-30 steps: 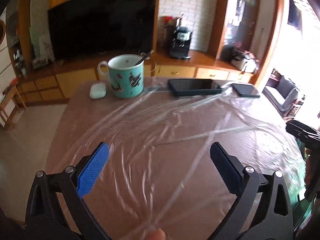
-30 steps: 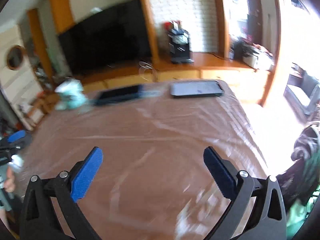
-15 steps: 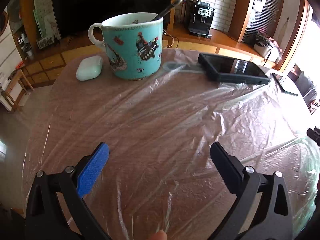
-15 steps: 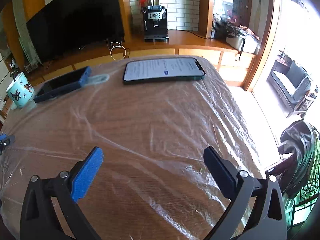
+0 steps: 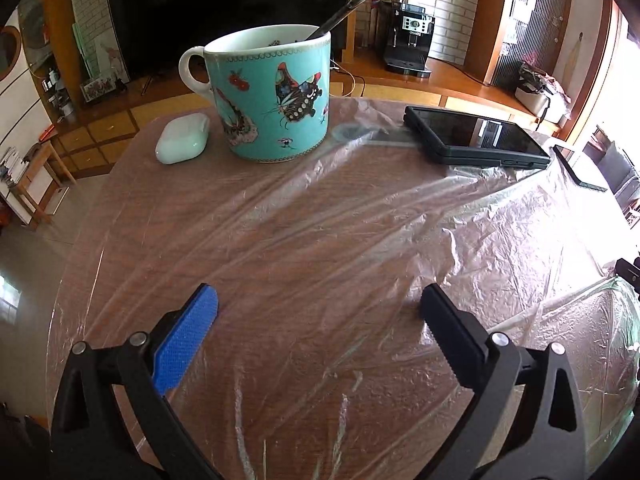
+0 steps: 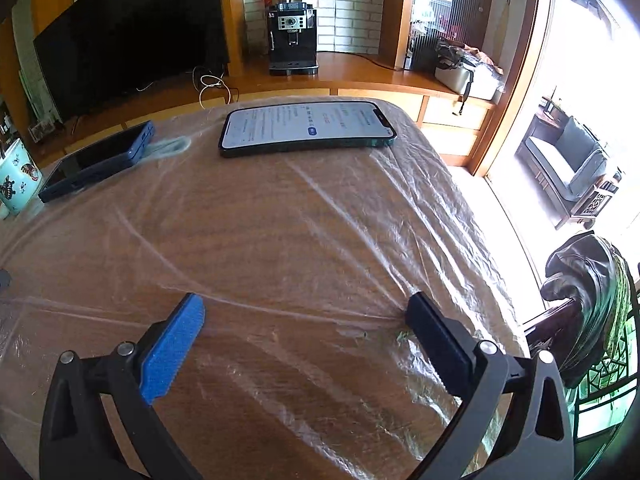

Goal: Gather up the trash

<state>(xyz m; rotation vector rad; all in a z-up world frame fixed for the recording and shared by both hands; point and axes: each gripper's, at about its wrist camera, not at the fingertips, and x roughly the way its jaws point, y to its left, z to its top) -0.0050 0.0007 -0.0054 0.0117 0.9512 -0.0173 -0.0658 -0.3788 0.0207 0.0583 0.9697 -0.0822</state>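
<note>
While both tongs, left gripper (image 5: 318,308) and right gripper (image 6: 304,314), gape empty over the plastic sheet (image 5: 360,216), tugging it could topple the mug (image 5: 276,96) ahead.

Lit screen of black smartphone (image 6: 308,128) showing text lines, too small for reading. Black coffee machine (image 5: 408,42) bearing blurred, unreadable badge.

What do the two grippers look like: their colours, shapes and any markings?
The left gripper and the right gripper look alike: black angular plastic arms with silver rivets at the joints. Each has a textured blue pad on one finger and a black ridged pad on the other. No cables or markings show.
</note>
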